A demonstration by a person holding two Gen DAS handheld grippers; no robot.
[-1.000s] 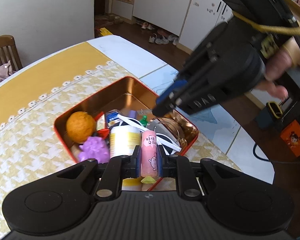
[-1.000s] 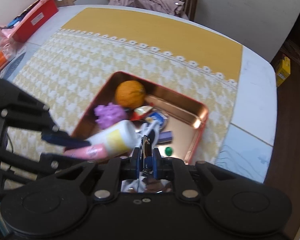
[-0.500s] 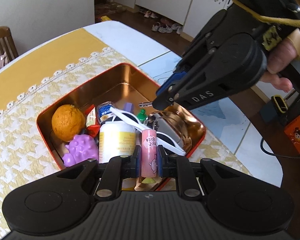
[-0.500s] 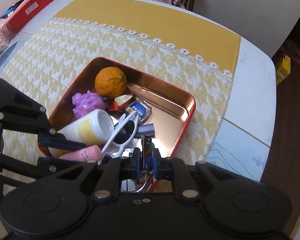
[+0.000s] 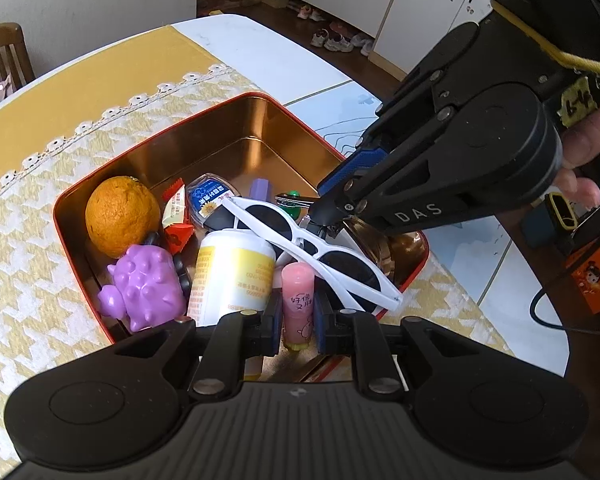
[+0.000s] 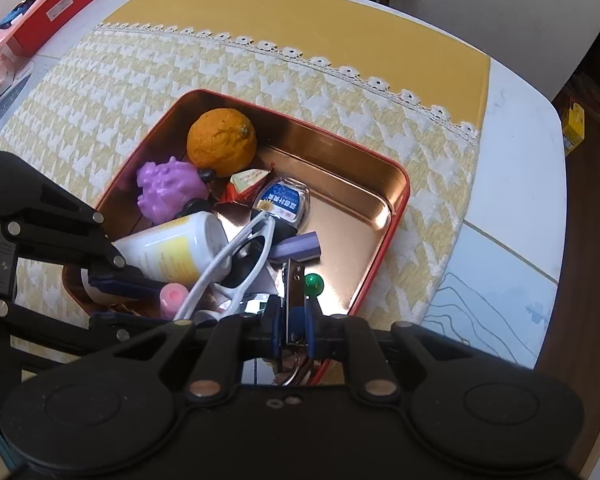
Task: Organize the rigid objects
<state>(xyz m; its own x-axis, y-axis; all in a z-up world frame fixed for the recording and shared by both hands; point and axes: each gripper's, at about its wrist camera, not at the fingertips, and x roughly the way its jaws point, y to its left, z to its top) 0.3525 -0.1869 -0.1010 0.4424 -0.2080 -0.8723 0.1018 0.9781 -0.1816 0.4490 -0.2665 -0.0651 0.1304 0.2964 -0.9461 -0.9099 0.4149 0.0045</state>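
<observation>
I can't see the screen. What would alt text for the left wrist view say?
The left hand-held gripper clamps a pink tube above a red tin holding an orange, purple toy, white bottle and white sunglasses. The right hand-held gripper reaches in.

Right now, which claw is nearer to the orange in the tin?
Left. The left claw, shut on the pink tube, sits at the tin's near edge, beside the purple toy next to the orange. The right claw holds a metal clip at the opposite side.

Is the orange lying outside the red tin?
No, the orange lies inside the tin, in its far corner beside the purple toy.
</observation>
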